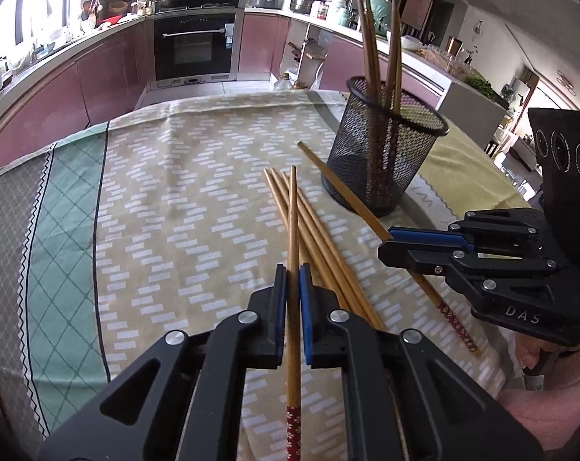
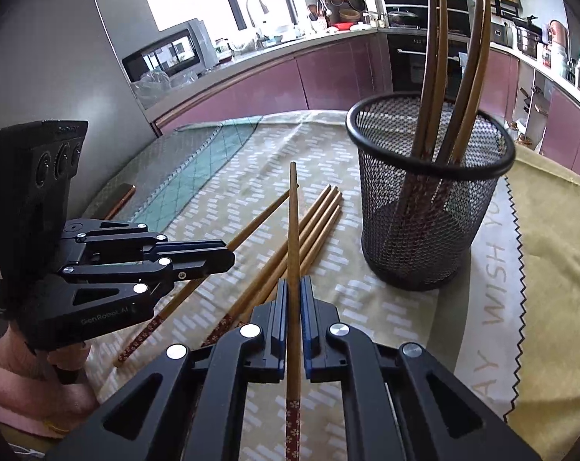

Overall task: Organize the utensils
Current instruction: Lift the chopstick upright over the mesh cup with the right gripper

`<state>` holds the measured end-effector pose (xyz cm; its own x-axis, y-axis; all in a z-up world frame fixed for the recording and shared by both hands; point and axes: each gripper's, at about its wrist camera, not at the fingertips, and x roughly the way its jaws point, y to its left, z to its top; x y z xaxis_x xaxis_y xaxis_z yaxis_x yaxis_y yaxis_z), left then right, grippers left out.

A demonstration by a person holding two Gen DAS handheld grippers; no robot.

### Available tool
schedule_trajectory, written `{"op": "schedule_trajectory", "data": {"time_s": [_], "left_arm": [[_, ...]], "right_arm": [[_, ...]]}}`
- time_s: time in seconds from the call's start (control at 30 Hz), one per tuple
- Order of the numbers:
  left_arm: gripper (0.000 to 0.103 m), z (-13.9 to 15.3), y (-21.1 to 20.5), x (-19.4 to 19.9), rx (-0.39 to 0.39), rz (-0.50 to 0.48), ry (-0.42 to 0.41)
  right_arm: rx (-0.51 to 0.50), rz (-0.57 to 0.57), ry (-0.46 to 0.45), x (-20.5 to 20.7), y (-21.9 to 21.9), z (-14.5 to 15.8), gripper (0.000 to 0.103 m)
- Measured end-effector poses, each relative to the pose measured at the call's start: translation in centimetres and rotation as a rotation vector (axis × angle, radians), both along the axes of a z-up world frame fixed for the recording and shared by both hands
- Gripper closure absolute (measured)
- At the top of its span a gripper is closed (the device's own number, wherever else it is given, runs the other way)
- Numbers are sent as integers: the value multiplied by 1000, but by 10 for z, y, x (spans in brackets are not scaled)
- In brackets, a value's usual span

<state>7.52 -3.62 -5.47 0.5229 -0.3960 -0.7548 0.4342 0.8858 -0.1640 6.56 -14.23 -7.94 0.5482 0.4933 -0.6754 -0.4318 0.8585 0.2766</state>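
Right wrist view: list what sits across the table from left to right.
Left gripper shut on a chopstick → right gripper shut on its own chopstick → black mesh holder with four chopsticks standing in it → yellow cloth.

The right gripper (image 2: 293, 292) is clamped on one chopstick (image 2: 293, 230), which points forward with its red patterned end toward the camera. The left gripper (image 2: 220, 257), at the left, grips a second chopstick (image 2: 259, 219). Three loose chopsticks (image 2: 313, 226) lie together on the tablecloth (image 2: 220, 176) beside the black mesh holder (image 2: 432, 207), which contains four upright chopsticks.
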Motion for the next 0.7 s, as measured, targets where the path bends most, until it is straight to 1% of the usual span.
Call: {"op": "schedule_trajectory", "data": {"time_s": [0.17,0.33,0.47,0.7], "left_arm": [[96,23,5,-7,-57,-26,-28],[96,53,11,-13,-124,-53,-72],[96,77,16,-17,-173,-69,-115],[96,110,22,-16,-258,-76,-176]], "right_arm": [[54,-12,-42,-6,-15,20,97],[108,-31,-90,-12,-34,43,97],[137,-42,-128,-13,-44,58,97],[165,-67,-202,-11,-61,85,97]]}}
